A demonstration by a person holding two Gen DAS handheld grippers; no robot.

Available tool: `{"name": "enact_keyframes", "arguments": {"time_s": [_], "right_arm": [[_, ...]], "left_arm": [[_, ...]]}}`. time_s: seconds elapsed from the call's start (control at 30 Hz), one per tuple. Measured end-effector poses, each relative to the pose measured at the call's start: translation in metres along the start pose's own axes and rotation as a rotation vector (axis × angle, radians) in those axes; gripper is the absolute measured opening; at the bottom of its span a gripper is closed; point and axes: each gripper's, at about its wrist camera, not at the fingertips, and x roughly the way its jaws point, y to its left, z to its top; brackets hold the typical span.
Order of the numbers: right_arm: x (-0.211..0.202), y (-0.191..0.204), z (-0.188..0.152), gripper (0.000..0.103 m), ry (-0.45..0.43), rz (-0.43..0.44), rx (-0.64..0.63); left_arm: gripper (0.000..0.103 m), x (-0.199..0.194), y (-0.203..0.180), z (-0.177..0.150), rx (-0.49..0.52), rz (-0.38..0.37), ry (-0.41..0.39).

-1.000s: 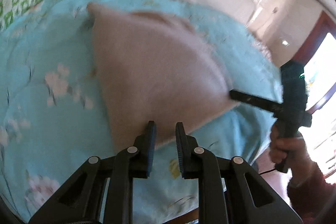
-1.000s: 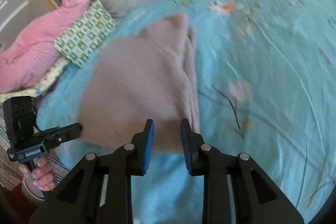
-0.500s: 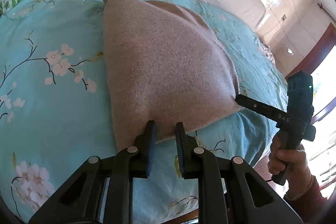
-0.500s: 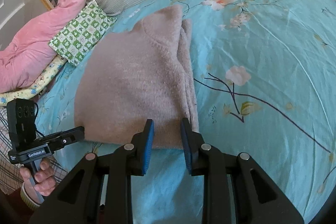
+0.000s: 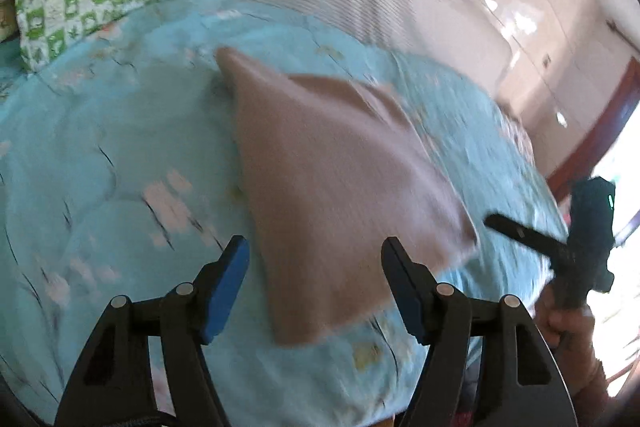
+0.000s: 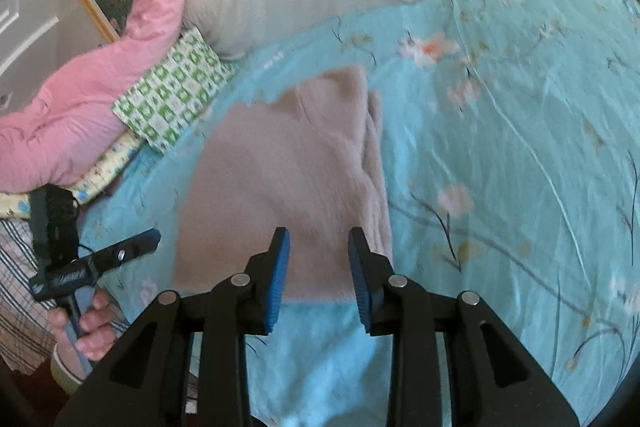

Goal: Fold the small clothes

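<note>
I see the bed's turquoise floral quilt (image 6: 500,155) filling both views, with the beige knitted sweater (image 5: 340,183) lying flat near its front edge, sleeves apparently tucked in already. I judge one lengthwise fold done and a crosswise fold left. My left hand-held gripper (image 5: 316,287) gapes wide, holding nothing; my right hand-held gripper (image 6: 318,275) is parted too, over the hem.
</note>
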Motion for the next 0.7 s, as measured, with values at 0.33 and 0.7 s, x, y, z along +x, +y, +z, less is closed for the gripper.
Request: {"name": "enact_keyframes", "arguments": {"time_s": [0.33,0.7], "right_arm": [[0.007,0.013,-0.005,0.032,0.023,0.048,-0.015],[0.007,0.003,-0.008,0.033,0.031,0.058,0.015]], "left_arm": [[0.073,0.054,0.051,0.074,-0.164,-0.046,0.043],[0.071,0.145,0.072,0.135,-0.188,-0.037,0.132]]}}
